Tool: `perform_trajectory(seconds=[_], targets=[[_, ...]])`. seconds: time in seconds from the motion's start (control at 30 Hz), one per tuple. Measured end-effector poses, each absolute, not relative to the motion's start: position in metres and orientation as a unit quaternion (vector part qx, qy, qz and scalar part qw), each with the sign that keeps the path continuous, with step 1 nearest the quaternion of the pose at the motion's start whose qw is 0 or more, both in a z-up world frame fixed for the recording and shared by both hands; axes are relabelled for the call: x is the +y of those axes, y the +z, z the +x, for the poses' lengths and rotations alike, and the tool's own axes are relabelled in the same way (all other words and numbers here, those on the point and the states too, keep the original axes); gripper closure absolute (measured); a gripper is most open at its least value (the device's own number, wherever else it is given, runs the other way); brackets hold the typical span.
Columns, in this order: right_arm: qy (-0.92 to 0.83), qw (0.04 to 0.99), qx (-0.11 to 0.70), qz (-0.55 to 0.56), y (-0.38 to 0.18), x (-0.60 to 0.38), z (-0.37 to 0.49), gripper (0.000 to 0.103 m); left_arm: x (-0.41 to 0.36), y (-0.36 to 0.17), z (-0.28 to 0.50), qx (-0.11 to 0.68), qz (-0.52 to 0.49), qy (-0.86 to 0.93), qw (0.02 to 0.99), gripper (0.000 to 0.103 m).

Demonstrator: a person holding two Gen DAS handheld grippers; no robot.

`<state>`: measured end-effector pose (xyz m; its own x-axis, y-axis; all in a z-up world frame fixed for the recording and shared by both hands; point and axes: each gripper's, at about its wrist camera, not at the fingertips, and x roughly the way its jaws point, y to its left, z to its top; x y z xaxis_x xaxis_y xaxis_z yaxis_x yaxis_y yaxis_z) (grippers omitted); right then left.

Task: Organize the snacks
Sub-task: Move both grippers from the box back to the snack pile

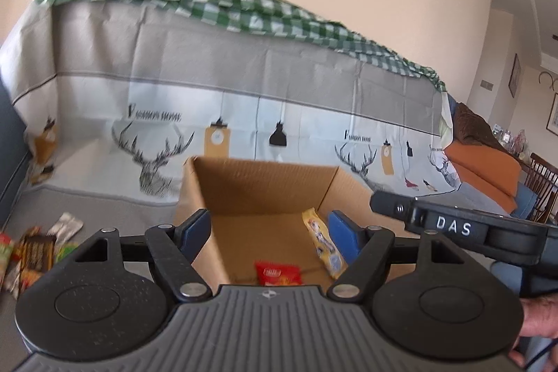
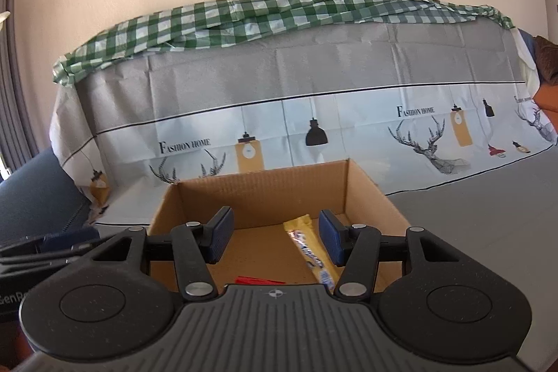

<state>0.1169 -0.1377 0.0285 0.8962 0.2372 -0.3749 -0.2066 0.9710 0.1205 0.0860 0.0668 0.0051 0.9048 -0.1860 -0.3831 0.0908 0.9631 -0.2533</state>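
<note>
An open cardboard box [image 1: 258, 183] [image 2: 265, 190] stands on the grey sheet in front of both cameras. Inside it lie a yellow snack bar [image 1: 324, 246] [image 2: 308, 250] and a red snack packet [image 1: 277, 272] [image 2: 259, 280]. My left gripper [image 1: 270, 232] is open above the box's near edge, with nothing between its blue pads. My right gripper [image 2: 275, 239] is open too, over the box, and the yellow bar lies on the box floor below its right pad. The right gripper's body [image 1: 464, 229] shows at the right of the left wrist view.
A pile of loose snack packets [image 1: 31, 253] lies on the sheet to the left of the box. A sofa back under a deer-print sheet [image 2: 314, 128] and a green checked cloth [image 2: 265, 13] rises behind the box. A person's hand [image 1: 537, 319] is at the lower right.
</note>
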Motion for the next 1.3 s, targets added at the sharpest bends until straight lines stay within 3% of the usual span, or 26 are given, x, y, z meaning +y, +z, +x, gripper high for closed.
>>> perform_trajectory(seconds=[0.07,0.13,0.2,0.27,0.3,0.5,0.67,1.3], targets=[[0.123,0.973,0.191,0.042,0.028,-0.132,0.112,0.046,0.075,0.006,0.079,0.215,-0.124,-0.069,0.966,0.026],[0.129,0.974,0.183,0.04,0.029,-0.125,0.106,0.046,0.082,0.007,0.074,0.228,-0.126,-0.068,0.963,0.038],[0.133,0.975,0.173,0.039,0.03,-0.12,0.099,0.046,0.09,0.009,0.07,0.246,-0.114,-0.056,0.961,0.063],[0.138,0.975,0.167,0.042,0.031,-0.116,0.093,0.046,0.101,0.011,0.066,0.262,-0.099,-0.043,0.959,0.077],[0.143,0.975,0.166,0.044,0.031,-0.114,0.091,0.046,0.109,0.013,0.064,0.267,-0.101,-0.037,0.958,0.08],[0.174,0.965,0.18,0.073,0.031,-0.106,0.088,0.045,0.162,0.026,0.056,0.266,-0.087,0.014,0.96,0.08],[0.193,0.959,0.193,0.072,0.027,-0.087,0.087,0.046,0.214,0.013,0.049,0.266,-0.208,0.07,0.939,0.08],[0.316,0.916,0.246,-0.016,-0.015,0.028,0.073,0.046,0.269,-0.013,0.057,0.289,-0.322,0.143,0.89,0.074]])
